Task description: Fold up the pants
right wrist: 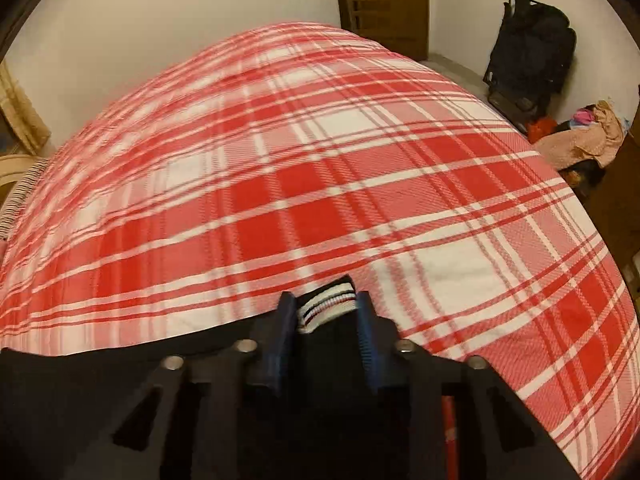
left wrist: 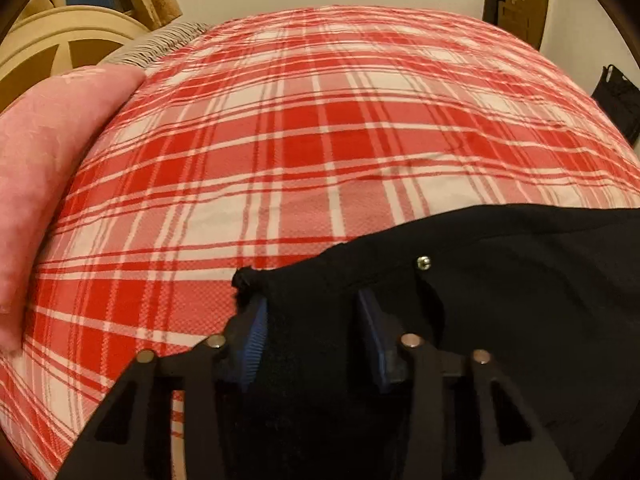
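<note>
Left wrist view: left gripper point(left wrist: 310, 314), blue-padded, clamped on black fabric pants point(left wrist: 500, 280) near a metal rivet point(left wrist: 423, 262). Right gripper point(right wrist: 325, 312) pinching the striped ribbed cuff point(right wrist: 326, 307). Garment at near edge of red-and-white plaid bedspread point(left wrist: 304, 132); two-ended hold likely for keeping cloth taut before folding.

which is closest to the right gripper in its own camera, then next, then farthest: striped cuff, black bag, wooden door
1. striped cuff, between the right gripper fingers.
2. black bag, right, on the floor past the bed.
3. wooden door, top centre, in the far wall.
</note>
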`<state>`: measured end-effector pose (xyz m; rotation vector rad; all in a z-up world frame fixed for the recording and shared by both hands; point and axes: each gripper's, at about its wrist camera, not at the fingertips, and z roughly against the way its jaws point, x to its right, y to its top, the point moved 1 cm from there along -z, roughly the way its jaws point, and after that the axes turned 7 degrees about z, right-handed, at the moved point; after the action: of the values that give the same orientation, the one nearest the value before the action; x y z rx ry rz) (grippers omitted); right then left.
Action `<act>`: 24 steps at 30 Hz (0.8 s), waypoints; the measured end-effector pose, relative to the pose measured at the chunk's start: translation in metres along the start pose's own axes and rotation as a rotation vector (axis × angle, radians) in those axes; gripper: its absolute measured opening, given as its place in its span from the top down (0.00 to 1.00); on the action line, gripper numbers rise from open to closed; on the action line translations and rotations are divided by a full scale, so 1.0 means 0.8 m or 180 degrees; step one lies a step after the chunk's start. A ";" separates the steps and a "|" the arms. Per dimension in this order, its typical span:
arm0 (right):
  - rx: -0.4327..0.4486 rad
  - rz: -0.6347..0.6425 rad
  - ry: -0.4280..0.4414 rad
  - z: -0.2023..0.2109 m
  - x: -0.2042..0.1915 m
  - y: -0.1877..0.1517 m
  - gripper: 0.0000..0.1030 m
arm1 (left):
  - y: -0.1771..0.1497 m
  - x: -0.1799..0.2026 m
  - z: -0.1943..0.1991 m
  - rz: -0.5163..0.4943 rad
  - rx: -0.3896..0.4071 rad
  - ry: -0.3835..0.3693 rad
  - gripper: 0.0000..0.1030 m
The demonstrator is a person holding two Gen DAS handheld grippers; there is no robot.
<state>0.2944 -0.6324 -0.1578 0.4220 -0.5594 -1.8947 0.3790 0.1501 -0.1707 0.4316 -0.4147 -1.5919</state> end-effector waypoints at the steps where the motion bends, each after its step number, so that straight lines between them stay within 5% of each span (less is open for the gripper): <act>1: 0.0003 0.0047 -0.0009 0.004 -0.004 -0.002 0.85 | 0.001 0.002 0.002 -0.0038 0.0025 0.0006 0.69; 6: 0.0143 0.0103 -0.0011 0.045 -0.014 -0.018 0.86 | 0.001 0.011 0.026 -0.0213 0.0161 -0.0036 0.94; 17: 0.0653 0.0025 0.0015 0.209 -0.013 -0.095 0.86 | -0.026 -0.019 0.119 -0.0043 0.0656 -0.0439 0.94; 24: 0.0529 -0.0106 -0.0004 0.258 0.005 -0.197 0.86 | -0.085 -0.034 0.179 0.0015 0.0971 -0.0742 0.94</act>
<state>0.0633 -0.5468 -0.0760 0.5410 -0.7177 -1.8870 0.2493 0.1826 -0.0812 0.4761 -0.8427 -1.5846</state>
